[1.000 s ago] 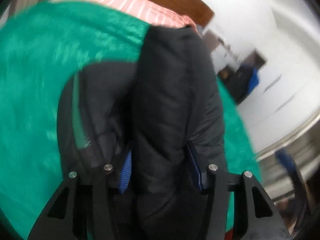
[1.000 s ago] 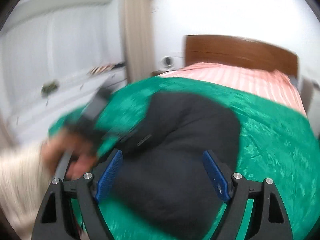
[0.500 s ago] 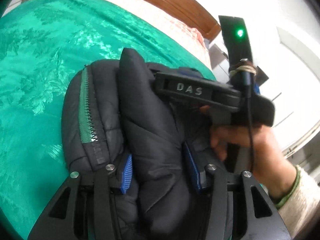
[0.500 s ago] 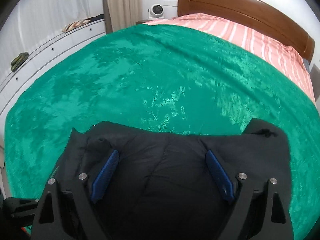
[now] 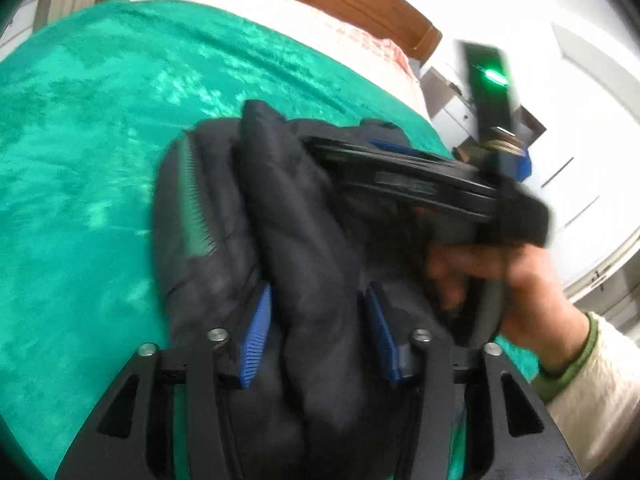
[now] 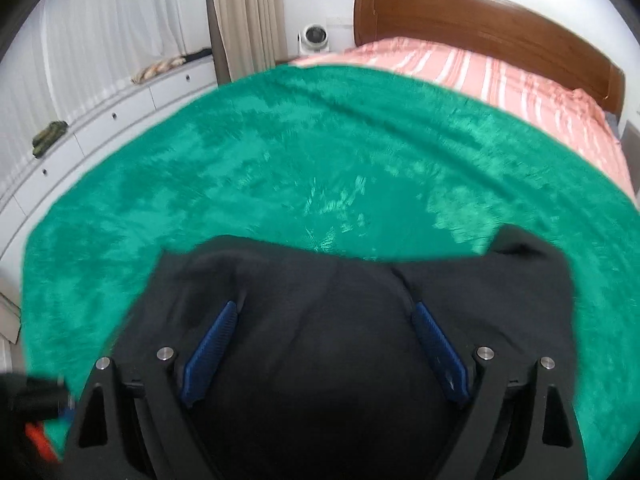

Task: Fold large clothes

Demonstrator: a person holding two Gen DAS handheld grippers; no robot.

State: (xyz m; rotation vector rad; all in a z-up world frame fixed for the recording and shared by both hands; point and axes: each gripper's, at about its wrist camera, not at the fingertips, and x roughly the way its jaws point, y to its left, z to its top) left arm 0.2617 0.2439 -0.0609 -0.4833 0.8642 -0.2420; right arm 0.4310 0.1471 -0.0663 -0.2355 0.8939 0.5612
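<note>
A black puffer jacket (image 5: 280, 216) with a green-lined zipper lies bunched on a green blanket (image 5: 80, 168) on the bed. My left gripper (image 5: 316, 320) has its blue pads pressed on a thick fold of the jacket. In the right wrist view the jacket (image 6: 340, 320) fills the lower frame. My right gripper (image 6: 324, 336) has its jaws wide apart, with the jacket bulging between them. The right gripper body shows in the left wrist view (image 5: 420, 184), held by a hand over the jacket.
A pink striped sheet (image 6: 460, 64) and a wooden headboard (image 6: 480, 16) lie at the bed's far end. White drawers (image 6: 80, 132) run along the left wall beside a curtain (image 6: 244, 16). White cabinets (image 5: 580, 160) stand to the right.
The right gripper came down over the jacket from the right and now sits over it. The left gripper keeps its hold on the fold. The jacket has settled lower onto the blanket.
</note>
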